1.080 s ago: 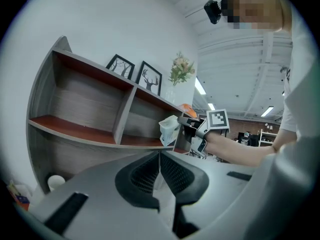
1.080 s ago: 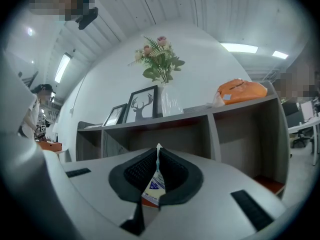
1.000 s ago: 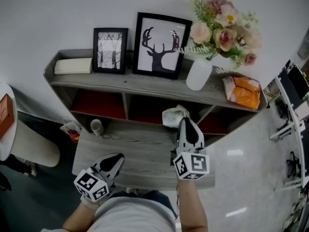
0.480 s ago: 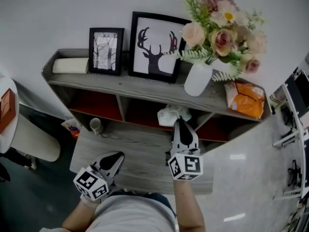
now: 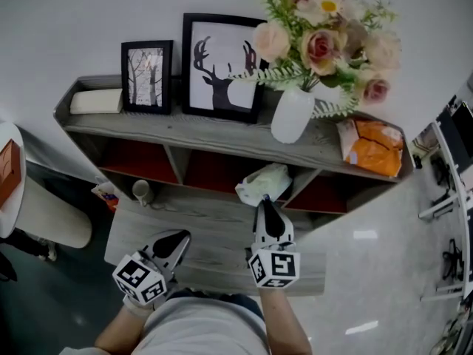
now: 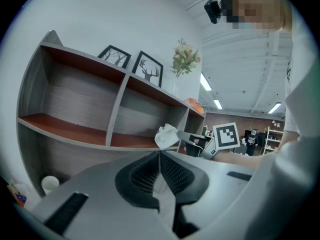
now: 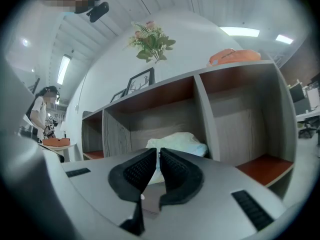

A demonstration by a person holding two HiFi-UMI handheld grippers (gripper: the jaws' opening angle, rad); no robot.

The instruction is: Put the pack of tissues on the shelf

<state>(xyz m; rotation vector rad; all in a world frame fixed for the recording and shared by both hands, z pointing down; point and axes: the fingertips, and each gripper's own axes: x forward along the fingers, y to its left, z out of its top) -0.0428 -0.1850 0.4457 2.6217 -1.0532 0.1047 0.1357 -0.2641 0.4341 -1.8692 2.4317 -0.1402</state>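
Pinching tissue pack with right gripper at shelf

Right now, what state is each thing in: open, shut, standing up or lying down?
Right gripper: shut on the soft white pack of tissues.
Left gripper: shut, empty.
White vase of flowers: upright.
Crumpled orange bag: lying down.
Black-framed deer picture: standing.

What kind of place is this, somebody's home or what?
Probably a lab or office staged like a home: a shelf with a deer print and flower vase, but strip ceiling lights and workstations beyond.
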